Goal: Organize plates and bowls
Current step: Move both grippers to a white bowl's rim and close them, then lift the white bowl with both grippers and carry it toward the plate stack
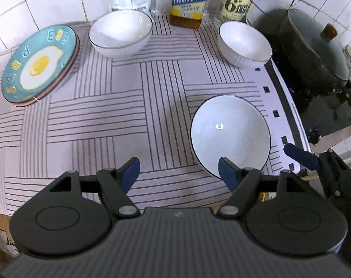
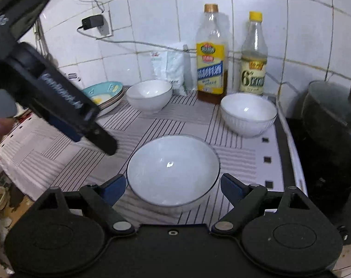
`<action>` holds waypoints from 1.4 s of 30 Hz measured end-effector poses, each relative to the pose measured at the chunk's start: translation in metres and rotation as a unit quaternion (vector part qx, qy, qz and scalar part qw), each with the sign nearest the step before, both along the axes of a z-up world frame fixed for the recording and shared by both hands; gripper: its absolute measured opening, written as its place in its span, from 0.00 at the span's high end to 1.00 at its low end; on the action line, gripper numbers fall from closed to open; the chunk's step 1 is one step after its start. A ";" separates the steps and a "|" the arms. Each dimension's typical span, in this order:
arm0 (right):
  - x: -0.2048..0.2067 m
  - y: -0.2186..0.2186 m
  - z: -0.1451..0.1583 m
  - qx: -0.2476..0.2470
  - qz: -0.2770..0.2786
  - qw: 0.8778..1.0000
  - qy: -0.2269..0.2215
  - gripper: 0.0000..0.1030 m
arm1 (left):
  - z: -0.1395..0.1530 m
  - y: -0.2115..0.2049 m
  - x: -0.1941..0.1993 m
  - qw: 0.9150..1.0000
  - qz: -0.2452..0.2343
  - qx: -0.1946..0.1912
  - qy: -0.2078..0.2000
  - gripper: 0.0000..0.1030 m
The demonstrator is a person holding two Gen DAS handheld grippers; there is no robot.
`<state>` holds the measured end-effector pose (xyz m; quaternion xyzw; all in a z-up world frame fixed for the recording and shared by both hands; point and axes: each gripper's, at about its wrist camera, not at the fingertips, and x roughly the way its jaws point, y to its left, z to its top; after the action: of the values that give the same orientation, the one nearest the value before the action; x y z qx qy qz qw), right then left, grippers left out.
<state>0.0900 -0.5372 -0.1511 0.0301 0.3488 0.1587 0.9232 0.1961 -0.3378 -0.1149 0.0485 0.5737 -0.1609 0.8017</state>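
1. Right gripper (image 2: pixel 173 186): fingers spread, one each side of the near bowl (image 2: pixel 173 169), not pinching; judged positioned to take it.
2. Left gripper (image 1: pixel 178 170): fingers spread over bare cloth, just left of that bowl, holding nothing.
3. Two more bowls (image 1: pixel 121 32) (image 1: pixel 244 42) stand behind it; stacked plates (image 1: pixel 40 63) far left.

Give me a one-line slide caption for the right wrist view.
Open right gripper flanks the nearest white bowl without touching; two more bowls, stacked plates and two bottles stand behind on the striped cloth.
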 end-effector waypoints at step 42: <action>0.032 0.046 -0.037 -0.001 0.063 0.998 0.017 0.11 | -0.021 0.028 0.001 1.000 0.012 -0.021 -0.018 0.88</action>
<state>0.1217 -0.4911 -0.1877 0.0094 0.3659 0.2155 0.9053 0.1974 -0.3102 -0.1361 0.0275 0.5558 -0.1620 0.8149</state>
